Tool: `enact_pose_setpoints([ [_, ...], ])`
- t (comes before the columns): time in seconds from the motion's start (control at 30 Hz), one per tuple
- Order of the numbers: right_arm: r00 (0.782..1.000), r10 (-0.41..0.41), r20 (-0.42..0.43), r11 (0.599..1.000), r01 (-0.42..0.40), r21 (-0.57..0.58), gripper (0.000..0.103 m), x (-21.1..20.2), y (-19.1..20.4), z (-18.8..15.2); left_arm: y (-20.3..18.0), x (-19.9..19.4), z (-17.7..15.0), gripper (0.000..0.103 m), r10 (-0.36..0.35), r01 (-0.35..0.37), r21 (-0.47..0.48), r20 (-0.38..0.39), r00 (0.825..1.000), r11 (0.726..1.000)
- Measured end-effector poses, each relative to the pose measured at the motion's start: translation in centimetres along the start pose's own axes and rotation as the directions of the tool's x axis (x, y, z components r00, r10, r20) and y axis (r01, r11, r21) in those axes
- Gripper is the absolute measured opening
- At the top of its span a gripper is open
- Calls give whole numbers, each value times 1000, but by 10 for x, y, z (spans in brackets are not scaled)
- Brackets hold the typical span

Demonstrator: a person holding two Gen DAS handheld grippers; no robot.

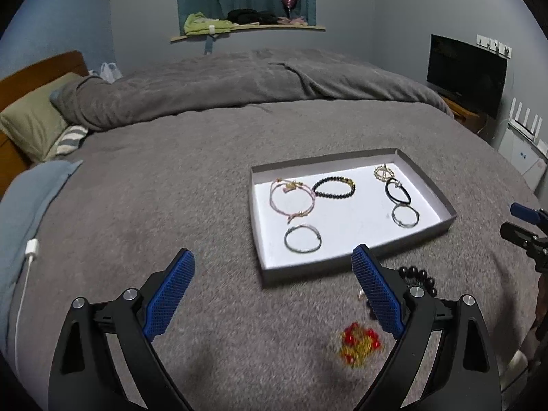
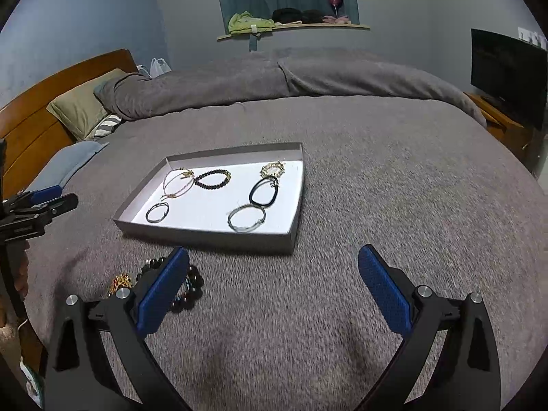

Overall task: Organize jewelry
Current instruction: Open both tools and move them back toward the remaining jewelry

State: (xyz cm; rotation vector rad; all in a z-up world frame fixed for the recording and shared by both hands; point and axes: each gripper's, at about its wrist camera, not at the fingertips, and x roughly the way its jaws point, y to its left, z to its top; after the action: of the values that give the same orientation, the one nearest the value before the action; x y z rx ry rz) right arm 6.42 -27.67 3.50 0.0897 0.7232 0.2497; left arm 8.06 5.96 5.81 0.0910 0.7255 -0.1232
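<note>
- A shallow grey tray (image 1: 424, 190) with a white floor lies on the grey blanket (image 1: 171, 188) of a bed; it holds six pieces, all lying flat and none stacked on another.
- Along the tray's far side: a pink cord bracelet (image 1: 291, 197) at the left, a dark beaded bracelet (image 1: 334, 187) beside it, and a small gold bracelet (image 1: 384, 172) toward the right corner.
- Just nearer than the gold piece lies a black cord bracelet (image 1: 398, 191), and nearer still a silver bangle (image 1: 405, 215), the two touching or nearly so.
- A second silver bangle (image 1: 302, 238) sits alone in the tray's near-left part.
- Outside the tray, on the blanket near its front wall, lie a bracelet of large dark beads (image 2: 190, 286) and a bunched gold chain with red beads (image 1: 358, 344), close to each other.
- The left gripper (image 1: 274, 294) hovers over the blanket with its jaws spread wide and nothing between them; the red-and-gold chain lies below, near its right finger.
- The right gripper (image 2: 274, 287) likewise has its jaws spread and empty, with the dark beads partly behind its left finger.
- Farther off: a pillow (image 2: 82, 106), a wooden headboard (image 2: 37, 113) and a dark screen (image 2: 507, 72).
</note>
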Motion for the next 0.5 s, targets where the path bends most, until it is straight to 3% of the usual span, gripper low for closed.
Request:
enact_pose_setpoints([
  [0.5, 999, 17, -29, 1000, -18, -16, 97, -10, 15, -22, -14, -20, -52, 93, -8, 8, 21, -14, 1000, 1000],
])
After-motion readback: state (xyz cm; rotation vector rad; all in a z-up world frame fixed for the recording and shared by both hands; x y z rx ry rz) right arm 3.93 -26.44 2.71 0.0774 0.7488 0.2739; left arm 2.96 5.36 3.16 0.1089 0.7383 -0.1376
